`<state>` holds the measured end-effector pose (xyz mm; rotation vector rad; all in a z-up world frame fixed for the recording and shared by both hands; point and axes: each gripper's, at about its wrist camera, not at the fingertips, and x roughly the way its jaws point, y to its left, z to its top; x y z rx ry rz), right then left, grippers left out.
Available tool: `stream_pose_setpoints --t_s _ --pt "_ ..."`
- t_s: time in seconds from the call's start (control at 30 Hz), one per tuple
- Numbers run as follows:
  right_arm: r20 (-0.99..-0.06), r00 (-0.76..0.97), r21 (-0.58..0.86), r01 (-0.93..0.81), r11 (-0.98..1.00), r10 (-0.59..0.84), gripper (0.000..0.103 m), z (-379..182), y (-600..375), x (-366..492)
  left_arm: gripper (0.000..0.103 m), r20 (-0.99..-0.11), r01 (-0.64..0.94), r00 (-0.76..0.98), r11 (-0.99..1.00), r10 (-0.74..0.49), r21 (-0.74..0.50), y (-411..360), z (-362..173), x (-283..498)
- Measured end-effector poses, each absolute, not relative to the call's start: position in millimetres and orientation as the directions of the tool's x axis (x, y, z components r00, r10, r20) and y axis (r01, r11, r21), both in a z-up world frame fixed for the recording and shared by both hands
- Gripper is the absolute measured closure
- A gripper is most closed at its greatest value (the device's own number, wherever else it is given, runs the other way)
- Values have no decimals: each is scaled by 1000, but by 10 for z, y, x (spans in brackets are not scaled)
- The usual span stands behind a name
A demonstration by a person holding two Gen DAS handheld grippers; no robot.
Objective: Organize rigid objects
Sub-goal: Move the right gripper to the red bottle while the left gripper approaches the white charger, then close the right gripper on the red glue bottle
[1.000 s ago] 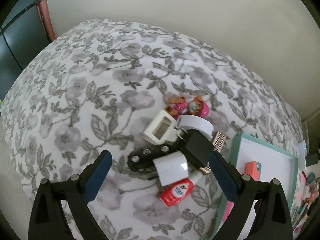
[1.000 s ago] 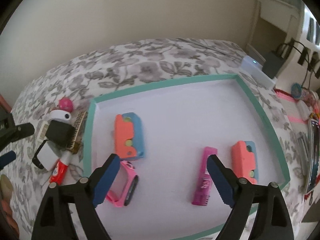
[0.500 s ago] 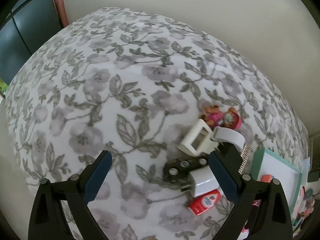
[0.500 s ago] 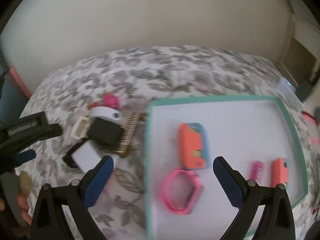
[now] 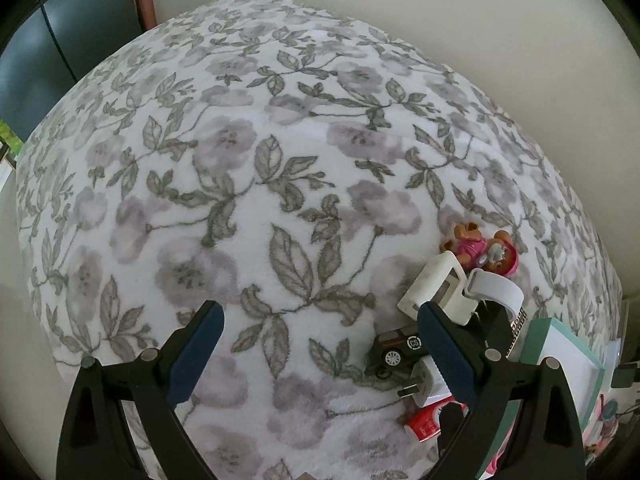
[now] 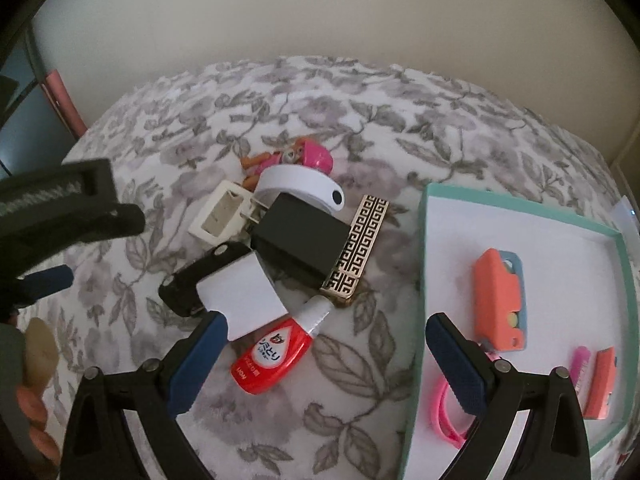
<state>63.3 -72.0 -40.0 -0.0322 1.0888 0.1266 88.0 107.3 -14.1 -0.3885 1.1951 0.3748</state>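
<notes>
Since a second ago: the right claw (image 6: 320, 356) has swung off the tray interior toward the pile; the left claw (image 5: 320, 348) has slid away from the pile, which now sits behind its right finger.

Right claw: jaws wide apart, nothing between the pads, hovering over the flowered grey-and-white blanket (image 6: 360, 360). The red squeeze bottle with white nozzle (image 6: 276, 350) lies just inside its left finger.

Left claw: spread wide, empty, over bare blanket.

Pile, left of the tray: black rectangular charger block (image 6: 298, 240) on top, resting on a gold-and-black patterned flat case (image 6: 360, 248); white cube plug adapter (image 6: 240, 300) over a black toy car (image 6: 192, 280); cream rectangular frame piece (image 6: 218, 212); white curved band (image 6: 300, 184); pink-helmeted toy figure (image 6: 296, 158) at the far side.

Teal-rimmed white tray (image 6: 424, 264) to the right holds two orange-and-blue blocks (image 6: 500, 300), a pink stick (image 6: 580, 364) and a pink loop (image 6: 444, 412), partly hidden by the finger.
</notes>
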Motion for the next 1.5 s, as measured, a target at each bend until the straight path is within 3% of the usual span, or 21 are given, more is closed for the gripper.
stream_pose_setpoints --t_s 0.17,0.27,0.4,0.83,1.03,1.2,1.37,1.5 --pt "-884 466 -22 -125 992 39 4 -416 -645 649 6 -944 -465 324 880 65 -99 1046 -140 906" --pt "-880 472 -20 -140 990 50 16 -374 -623 653 6 -943 -465 326 880 65 -100 1048 -136 913" --pt "-883 467 -39 -172 984 46 16 -381 -546 639 6 -943 -463 328 880 59 -106 1054 -136 912" --pt "-917 377 87 -134 987 132 25 -532 -680 660 6 -947 -442 320 889 33 -118 1005 -157 915" --pt "-922 361 92 -140 986 138 34 -547 -662 668 6 -949 -426 313 897 26 -116 968 -175 923" --pt "-925 341 124 -149 981 169 54 -532 -695 681 6 -952 -418 306 900 13 -122 958 -195 927" --pt "-939 305 139 -89 986 160 59 -588 -857 699 6 -953 -392 301 908 -26 -149 891 -221 943" --pt "-938 300 166 -55 985 175 69 -593 -951 712 6 -955 -357 286 916 -80 -183 786 -262 963"
